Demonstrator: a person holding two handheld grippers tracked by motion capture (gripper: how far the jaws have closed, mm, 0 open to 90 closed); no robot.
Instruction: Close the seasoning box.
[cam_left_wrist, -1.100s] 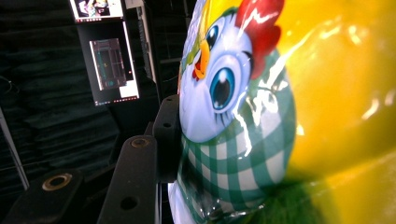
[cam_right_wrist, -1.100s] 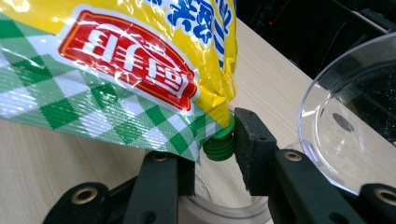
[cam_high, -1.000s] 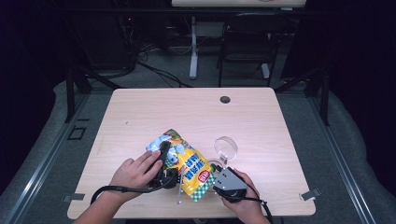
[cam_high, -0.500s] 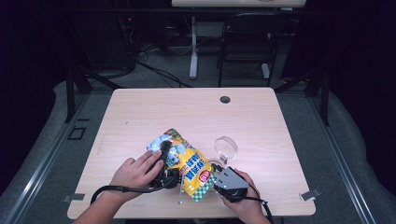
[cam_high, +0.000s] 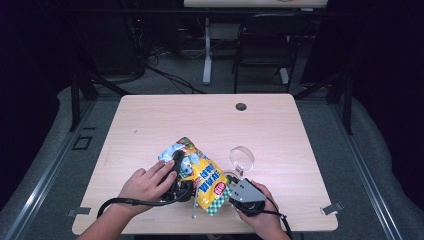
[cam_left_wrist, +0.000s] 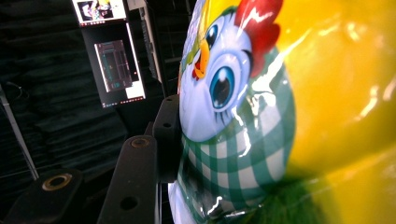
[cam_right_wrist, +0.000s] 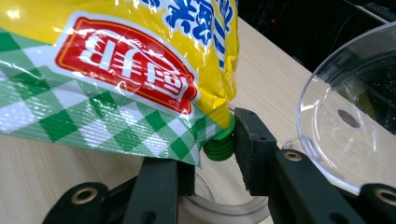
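Glossy plastic pouch (cam_high: 202, 172); matt wood-grain table (cam_high: 150, 120).

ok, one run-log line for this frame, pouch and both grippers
left gripper: shut on snack pouch, chicken-print end | right gripper: jaws around green cap, one pad touching | clear bowl: on table, beside pouch

Light wooden table (cam_high: 150, 120), snack pouch (cam_high: 207, 177), clear dish (cam_high: 242, 156)
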